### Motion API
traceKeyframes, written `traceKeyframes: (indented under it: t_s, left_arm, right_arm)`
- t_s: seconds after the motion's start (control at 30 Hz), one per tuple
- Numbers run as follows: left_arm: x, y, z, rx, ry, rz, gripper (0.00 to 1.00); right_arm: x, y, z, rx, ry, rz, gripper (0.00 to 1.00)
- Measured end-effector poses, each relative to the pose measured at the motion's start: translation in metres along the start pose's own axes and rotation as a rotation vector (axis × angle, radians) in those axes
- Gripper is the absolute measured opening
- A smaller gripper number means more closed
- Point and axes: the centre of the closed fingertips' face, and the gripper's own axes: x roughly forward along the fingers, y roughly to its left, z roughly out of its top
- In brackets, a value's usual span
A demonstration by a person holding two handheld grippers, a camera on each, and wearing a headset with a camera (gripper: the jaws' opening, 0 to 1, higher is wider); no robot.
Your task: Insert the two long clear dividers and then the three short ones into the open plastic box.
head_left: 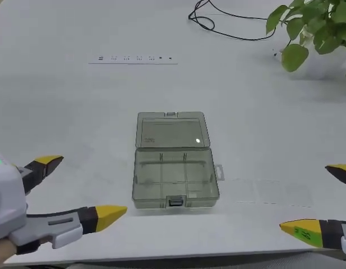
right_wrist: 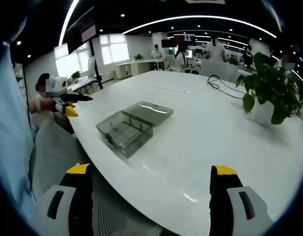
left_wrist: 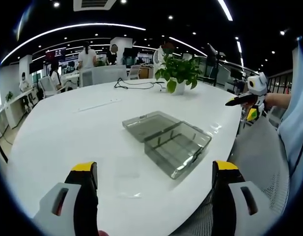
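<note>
The smoky clear plastic box [head_left: 175, 180] lies open at the middle of the white table, its lid [head_left: 171, 130] folded flat behind it. Thin partition lines show inside its tray. Faint clear divider outlines [head_left: 271, 193] lie flat on the table just right of the box, and a small clear piece [head_left: 219, 172] touches its right wall. My left gripper [head_left: 83, 186] hovers open at the near left, nothing between its jaws. My right gripper [head_left: 307, 197] hovers open and empty at the near right. The box [left_wrist: 176, 145] sits ahead of the left jaws, and the box [right_wrist: 124, 132] is left of centre in the right gripper view.
A potted plant [head_left: 310, 28] stands at the far right, with a black cable [head_left: 217, 22] beside it. A long clear strip with markings [head_left: 133, 58] lies at the back. The table's near edge [head_left: 178, 256] runs close under both grippers. People stand far behind.
</note>
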Motion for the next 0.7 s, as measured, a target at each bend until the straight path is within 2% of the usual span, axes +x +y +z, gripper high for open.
traceKeyframes:
  t_s: [0.2,0.33,0.7]
  left_arm:
    - [0.001,0.004,-0.005,0.004,0.014,-0.001,0.99]
    - [0.001,0.002,-0.006,0.004,0.021,-0.013,0.98]
    - [0.009,0.007,-0.021,0.011,0.106,-0.018,0.95]
  right_arm:
    - [0.001,0.001,0.000,0.003,-0.002,-0.003,1.00]
    - [0.001,0.001,0.001,-0.001,0.000,-0.002,1.00]
    - [0.004,0.004,0.001,0.001,0.007,0.012,1.00]
